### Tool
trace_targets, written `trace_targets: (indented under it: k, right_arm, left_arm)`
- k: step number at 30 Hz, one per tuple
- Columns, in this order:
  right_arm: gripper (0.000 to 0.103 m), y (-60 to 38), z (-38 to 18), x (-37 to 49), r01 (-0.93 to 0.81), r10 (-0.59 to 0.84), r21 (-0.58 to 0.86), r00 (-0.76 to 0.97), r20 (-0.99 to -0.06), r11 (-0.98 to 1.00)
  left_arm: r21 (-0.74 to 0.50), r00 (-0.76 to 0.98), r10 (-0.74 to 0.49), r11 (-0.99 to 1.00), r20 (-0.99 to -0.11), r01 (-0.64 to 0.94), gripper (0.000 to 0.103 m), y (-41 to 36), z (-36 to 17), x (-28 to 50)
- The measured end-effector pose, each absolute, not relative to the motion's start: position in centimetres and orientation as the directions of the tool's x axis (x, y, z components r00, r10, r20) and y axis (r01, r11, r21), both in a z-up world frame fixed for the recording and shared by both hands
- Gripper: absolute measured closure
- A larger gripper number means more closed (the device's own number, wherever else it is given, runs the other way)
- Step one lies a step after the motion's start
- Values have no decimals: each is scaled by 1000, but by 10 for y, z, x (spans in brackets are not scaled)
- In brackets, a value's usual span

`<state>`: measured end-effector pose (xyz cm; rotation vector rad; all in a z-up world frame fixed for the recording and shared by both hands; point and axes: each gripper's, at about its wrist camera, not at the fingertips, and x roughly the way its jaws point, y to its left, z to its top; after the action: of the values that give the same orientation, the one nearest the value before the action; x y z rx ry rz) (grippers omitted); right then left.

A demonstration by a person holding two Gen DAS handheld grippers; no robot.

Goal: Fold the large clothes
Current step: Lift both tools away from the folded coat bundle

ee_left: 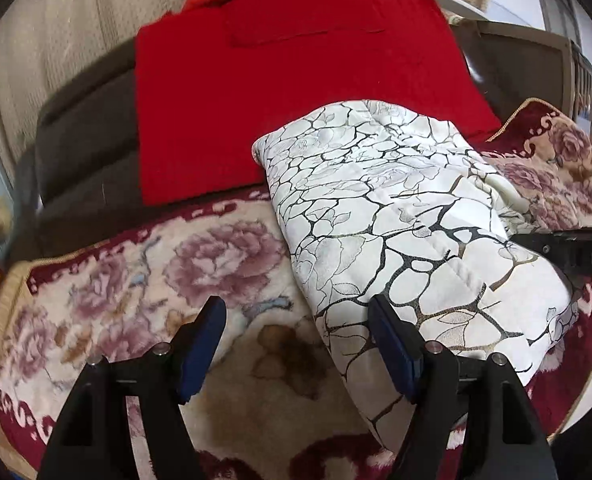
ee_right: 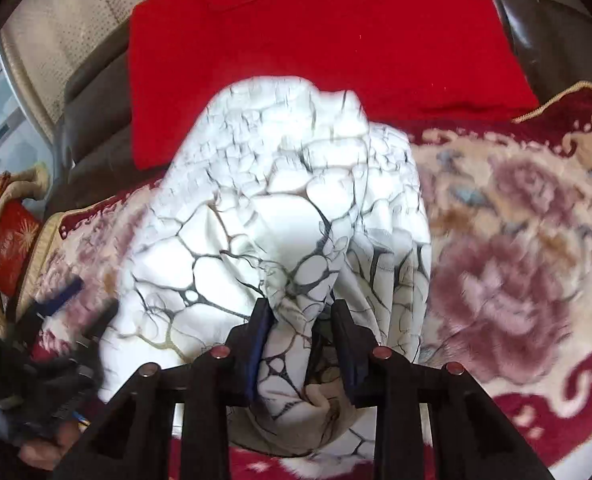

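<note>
Gripping a bunched fold of the white crackle-print garment (ee_right: 280,216), the right gripper (ee_right: 301,316) has its jaws closed down on the cloth, blue pads pressed in on either side and fabric spilling out above and below them. That garment lies in a puffy heap on the floral blanket (ee_right: 503,264), its far edge touching the red cushion (ee_right: 315,40) behind it. Over on the left wrist view, the left gripper (ee_left: 296,312) hangs with its jaws wide apart and nothing between them, the blanket's roses showing through the gap. Its right-hand finger (ee_left: 391,344) sits just at the near edge of the garment (ee_left: 407,216), the other finger well off over bare blanket (ee_left: 116,280). At the right edge of this view a black piece of the right gripper (ee_left: 575,256) lies against the cloth. The red cushion (ee_left: 296,92) leans against a dark brown sofa back (ee_left: 80,148), with beige quilted fabric (ee_left: 56,40) above it
</note>
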<state>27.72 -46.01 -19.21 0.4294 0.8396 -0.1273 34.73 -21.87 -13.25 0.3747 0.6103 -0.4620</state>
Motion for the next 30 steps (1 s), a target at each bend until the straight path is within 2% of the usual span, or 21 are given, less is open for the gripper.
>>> trace_targets:
  k: [1,4,7,10,11,12,13,19,30]
  right_arm:
    - [69,-464,-194,273,275,69,349,690,-721,896]
    - [66,-468,-184,272,294,95,388,680,-727,873]
    - [66,-467,-165,264,282,80,363,683,-726,888]
    - [65,-461,-149,241,261,73,370,724,-686,892]
    - [61,-458,-140,232,253,71,377,743,-666,891]
    - [45,-454,-132,223,244,64,376,762,-645,894]
    - [40,-449,-125,217,236,58,373,773,-631,897]
    - [39,-407,-80,170,164,32,313,842,-538,936]
    - [38,-376,-52,109,150,49,335,854,-518,930]
  left_arm:
    - [203,730,-292,838,-618,507,29,-218,-133,346]
    - [152,710,-282,863,-646,481,29,-207,-131,347]
    - [115,703,-273,885,-657,451,29,-192,-122,339]
    - [124,727,-257,897,-637,425,29,-178,-111,318]
    - [124,732,-253,900,-633,418,29,-173,-108,311]
    - [121,740,-247,906,-626,405,29,-166,-102,300]
    - [116,744,-245,910,-622,398,29,-162,-97,293]
    - [154,786,-153,941,-599,300,29,-139,-63,253]
    - [192,865,-88,959,-494,207,28,-118,-3,186]
